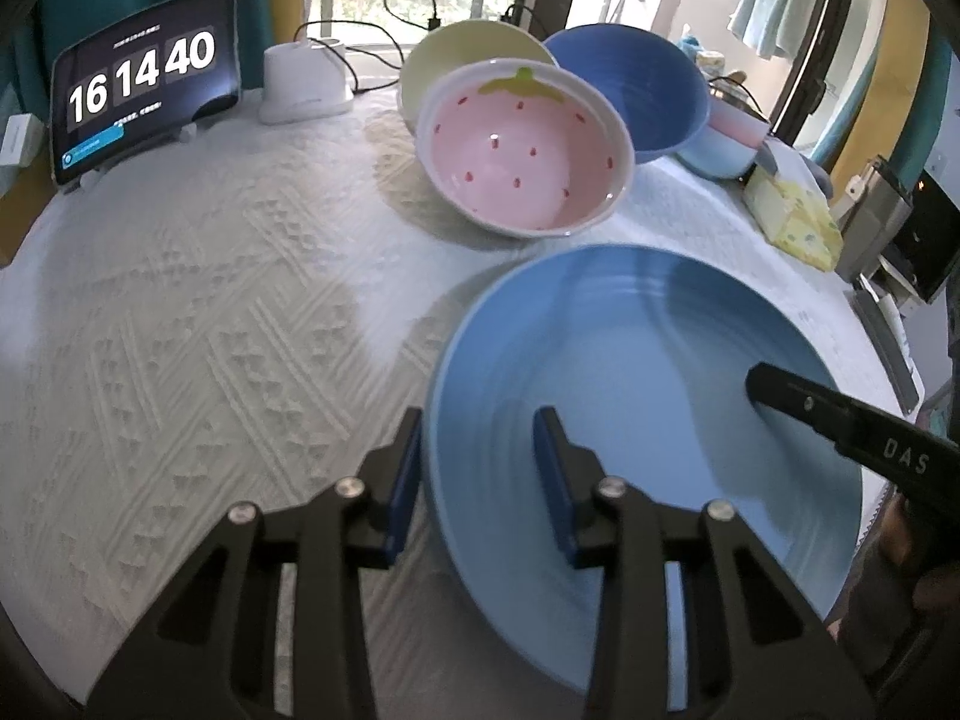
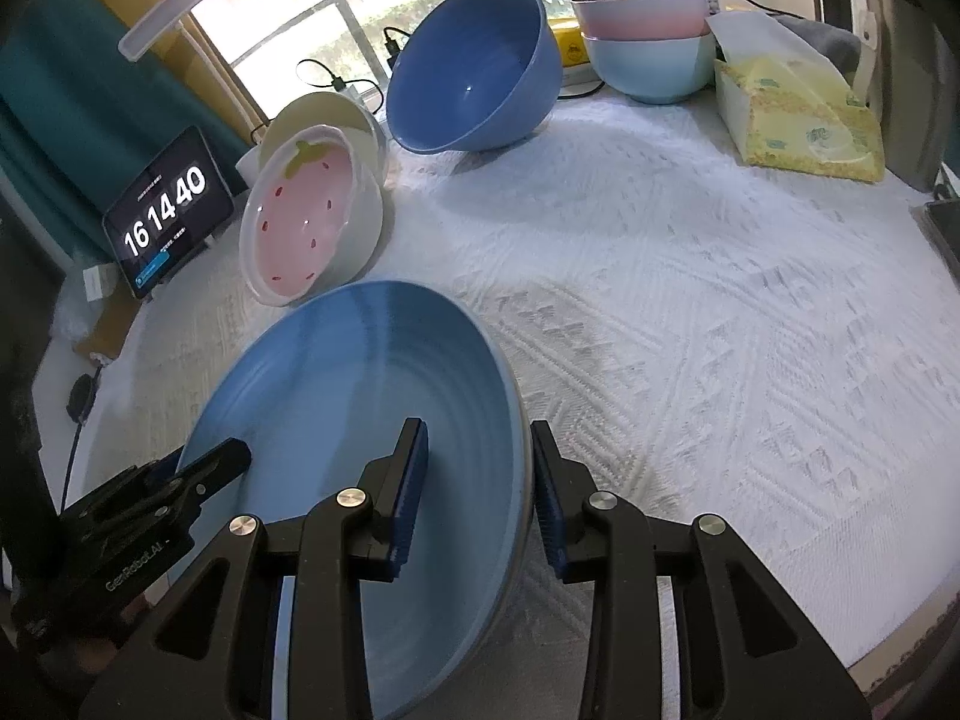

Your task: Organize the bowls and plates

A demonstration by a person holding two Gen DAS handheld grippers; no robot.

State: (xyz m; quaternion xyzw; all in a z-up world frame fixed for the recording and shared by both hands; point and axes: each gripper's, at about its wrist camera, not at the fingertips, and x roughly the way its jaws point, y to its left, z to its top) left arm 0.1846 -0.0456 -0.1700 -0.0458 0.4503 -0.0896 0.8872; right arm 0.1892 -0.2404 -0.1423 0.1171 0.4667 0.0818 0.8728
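Big blue plate (image 1: 648,396) sits on bench (image 1: 210,300), near edge. Left gripper (image 1: 480,480) and right gripper (image 2: 480,480) jaws narrow, each straddling opposite rims, gaps visible. Likely glazed, slippery, breakable: grip rims.

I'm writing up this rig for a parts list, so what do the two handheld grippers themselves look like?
Both the left gripper and right gripper are matte black plastic linkages with round silver pivot bolts. Their fingers carry ribbed dark blue pads. White lettering marks the sides: "DAS" on one, "GenRobot.AI" on the other. No cables or sleeves show.
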